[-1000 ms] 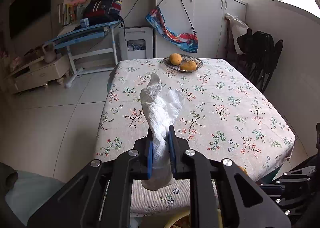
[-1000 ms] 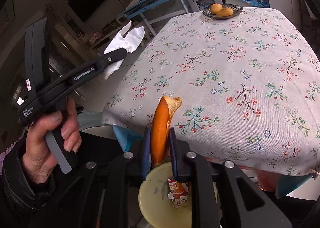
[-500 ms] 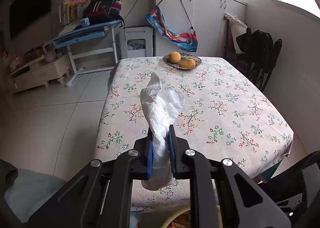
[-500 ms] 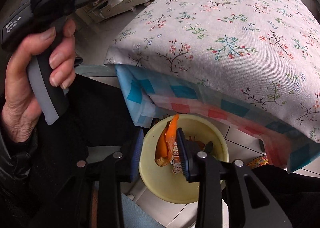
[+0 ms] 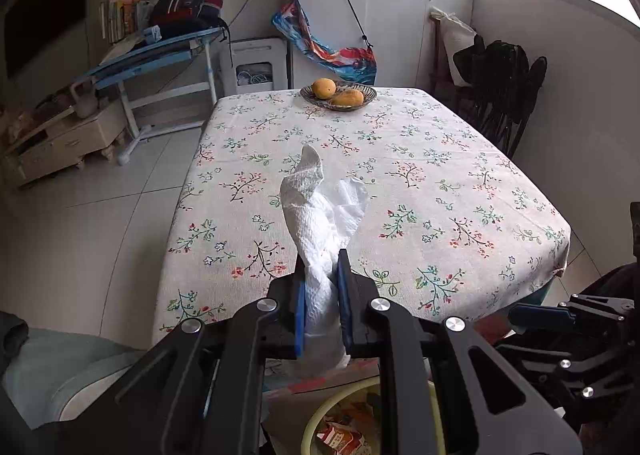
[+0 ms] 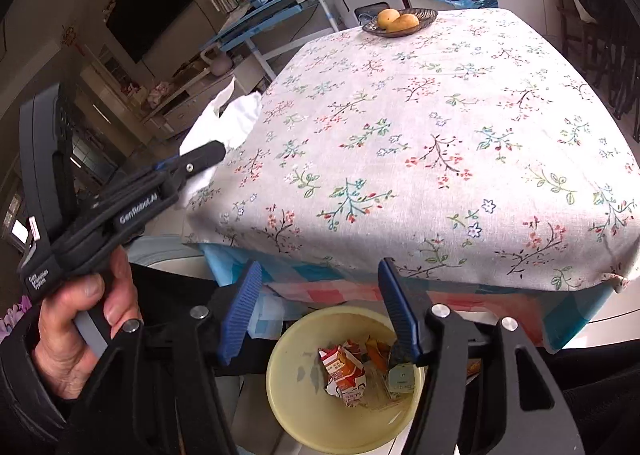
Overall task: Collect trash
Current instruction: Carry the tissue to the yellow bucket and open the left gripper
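Observation:
My left gripper [image 5: 321, 307] is shut on a crumpled white paper towel [image 5: 320, 215], held upright over the near edge of the floral-cloth table [image 5: 400, 175]. It also shows in the right wrist view [image 6: 208, 153] with the towel [image 6: 232, 119]. My right gripper [image 6: 320, 311] is open and empty above a yellow trash bin [image 6: 288, 395] on the floor below the table edge. In the bin lie a crushed carton [image 6: 344, 371] and an orange peel [image 6: 376, 351]. The bin's rim shows low in the left wrist view [image 5: 316, 415].
A dish with two orange-yellow fruits [image 5: 338, 93] sits at the table's far end. Black chairs [image 5: 504, 95] stand on the right. A blue desk [image 5: 160, 55] and a low cabinet [image 5: 60, 139] stand at the left on the tiled floor.
My right gripper opened and let the orange peel drop into the bin, then tilted up toward the table. My left gripper still holds the towel, shifted slightly.

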Action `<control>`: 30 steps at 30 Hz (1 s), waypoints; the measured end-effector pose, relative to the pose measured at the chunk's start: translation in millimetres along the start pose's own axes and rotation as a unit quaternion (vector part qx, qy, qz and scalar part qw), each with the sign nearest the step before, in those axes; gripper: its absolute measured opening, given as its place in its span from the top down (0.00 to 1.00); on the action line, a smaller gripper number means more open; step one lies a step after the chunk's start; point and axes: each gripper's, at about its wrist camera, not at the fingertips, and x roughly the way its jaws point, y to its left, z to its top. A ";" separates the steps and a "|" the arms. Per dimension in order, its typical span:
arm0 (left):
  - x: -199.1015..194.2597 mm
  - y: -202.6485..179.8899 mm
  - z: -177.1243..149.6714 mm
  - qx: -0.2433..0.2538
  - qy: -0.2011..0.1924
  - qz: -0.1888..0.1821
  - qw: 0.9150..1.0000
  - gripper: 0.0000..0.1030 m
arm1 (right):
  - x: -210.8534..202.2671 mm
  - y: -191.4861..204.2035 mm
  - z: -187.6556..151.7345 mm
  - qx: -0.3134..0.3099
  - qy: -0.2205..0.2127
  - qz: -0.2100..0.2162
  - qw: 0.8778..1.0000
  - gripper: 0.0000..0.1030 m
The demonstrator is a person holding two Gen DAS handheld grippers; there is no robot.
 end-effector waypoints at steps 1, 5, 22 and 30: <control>-0.2 -5.1 -4.6 0.005 0.005 -0.003 1.000 0.87 | -3.9 -3.2 2.1 0.011 -0.014 -0.007 1.000 0.39; -3.5 -24.0 -26.3 0.016 0.030 -0.020 0.999 0.87 | -16.4 -17.1 7.2 0.049 -0.053 -0.018 0.997 0.38; 7.6 -63.3 -101.8 0.033 0.170 -0.067 0.983 0.87 | -27.7 -28.9 12.8 0.078 -0.083 -0.018 0.993 0.34; 18.4 -69.9 -121.0 0.041 0.237 -0.063 0.969 0.64 | -27.9 -29.1 13.7 0.077 -0.083 -0.023 0.993 0.29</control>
